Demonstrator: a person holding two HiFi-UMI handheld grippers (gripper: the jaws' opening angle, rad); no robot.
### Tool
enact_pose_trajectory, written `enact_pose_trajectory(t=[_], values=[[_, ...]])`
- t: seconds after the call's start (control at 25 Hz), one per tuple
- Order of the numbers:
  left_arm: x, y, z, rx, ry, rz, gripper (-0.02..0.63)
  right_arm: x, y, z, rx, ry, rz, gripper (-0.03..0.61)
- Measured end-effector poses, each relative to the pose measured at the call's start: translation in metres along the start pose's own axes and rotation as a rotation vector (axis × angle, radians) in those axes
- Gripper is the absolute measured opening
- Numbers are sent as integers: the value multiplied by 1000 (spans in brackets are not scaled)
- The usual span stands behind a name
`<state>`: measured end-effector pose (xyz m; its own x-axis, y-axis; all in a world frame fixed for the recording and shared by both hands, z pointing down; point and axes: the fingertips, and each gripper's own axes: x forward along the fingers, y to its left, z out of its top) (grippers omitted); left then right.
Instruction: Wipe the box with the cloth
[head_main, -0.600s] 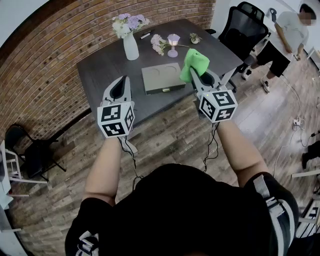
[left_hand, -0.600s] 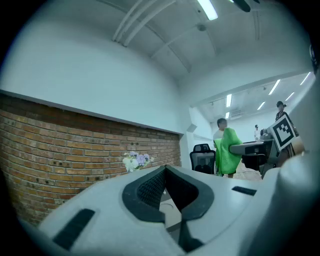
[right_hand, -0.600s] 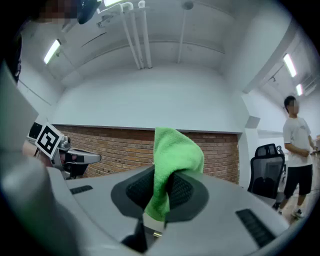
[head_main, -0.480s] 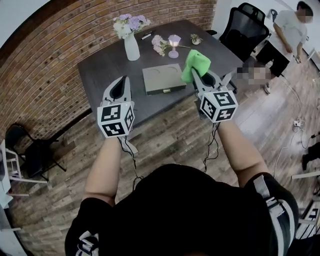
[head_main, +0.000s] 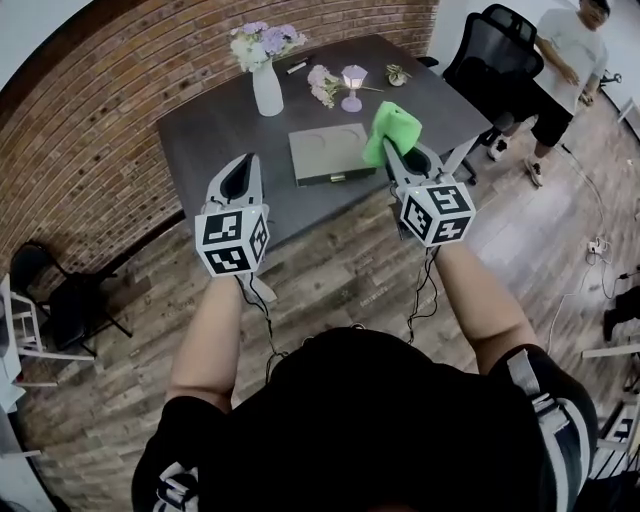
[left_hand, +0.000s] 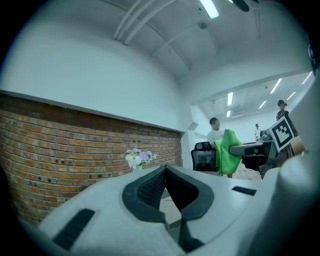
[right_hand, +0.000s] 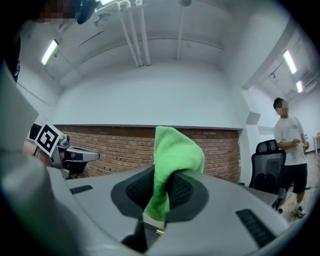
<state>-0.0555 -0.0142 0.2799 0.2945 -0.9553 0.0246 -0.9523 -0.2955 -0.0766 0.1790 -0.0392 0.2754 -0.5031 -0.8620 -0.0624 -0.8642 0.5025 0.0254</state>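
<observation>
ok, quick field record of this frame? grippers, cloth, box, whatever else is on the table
left gripper: jaws together, nothing between them, held above the table's near edge
right gripper: jaws closed on the cloth
cloth: green, bunched, sticking up out of the jaws; no contact with the box visible
box: flat, grey, lying mid-table, just left of the cloth in the head view
table: dark grey, beside a brick wall
also on table: white vase of flowers, small lamp
wiping: not started
</observation>
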Motion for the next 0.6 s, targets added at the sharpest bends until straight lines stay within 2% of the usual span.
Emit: enact_pose_trajectory(t=[0.28,0.6], values=[[-20,36,-36,-33,56,37,9,24,37,-28,-6,75,63,41],[-45,94,-94,-96,149,72,9,68,112,-79,-43,210,171,43]])
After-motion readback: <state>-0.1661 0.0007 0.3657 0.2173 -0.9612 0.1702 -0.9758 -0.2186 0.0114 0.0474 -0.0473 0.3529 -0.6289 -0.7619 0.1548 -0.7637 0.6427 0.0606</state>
